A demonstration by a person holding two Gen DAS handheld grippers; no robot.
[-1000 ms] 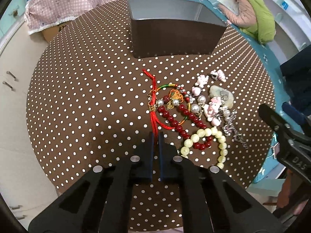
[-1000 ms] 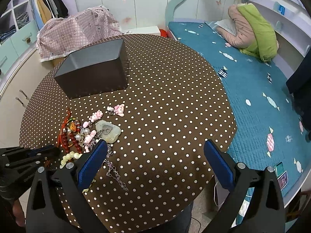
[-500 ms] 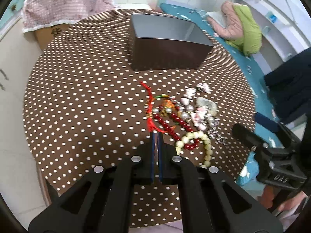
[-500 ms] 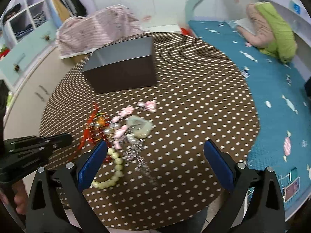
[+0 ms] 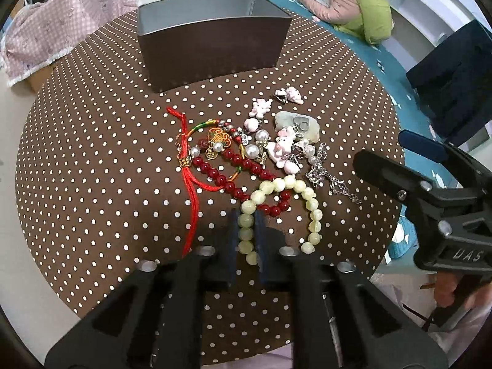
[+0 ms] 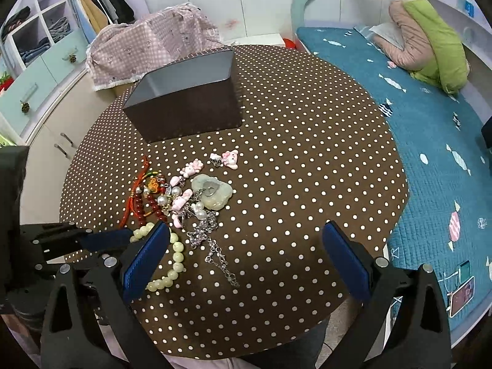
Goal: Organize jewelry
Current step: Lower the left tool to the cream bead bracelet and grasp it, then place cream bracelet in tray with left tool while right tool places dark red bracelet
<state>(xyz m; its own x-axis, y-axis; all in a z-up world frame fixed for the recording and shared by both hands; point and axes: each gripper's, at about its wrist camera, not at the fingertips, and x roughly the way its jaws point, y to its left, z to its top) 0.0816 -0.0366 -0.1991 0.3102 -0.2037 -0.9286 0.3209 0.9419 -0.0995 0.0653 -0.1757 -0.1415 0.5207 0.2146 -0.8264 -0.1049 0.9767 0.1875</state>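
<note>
Your left claw [image 5: 247, 215] narrowly parted astride the pale bead bracelet [image 5: 284, 206]; right claw [image 6: 246, 246] wide apart just beside it.

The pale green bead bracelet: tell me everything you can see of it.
The pale green bead bracelet is a loop of round, glossy, jade-like beads lying flat on the polka-dot tablecloth at the near end of the jewelry pile. Its far arc crosses the dark red bead bracelet. One side runs between the fingers of the left claw, which straddle it with a narrow gap; whether the pads press the beads cannot be told.
</note>
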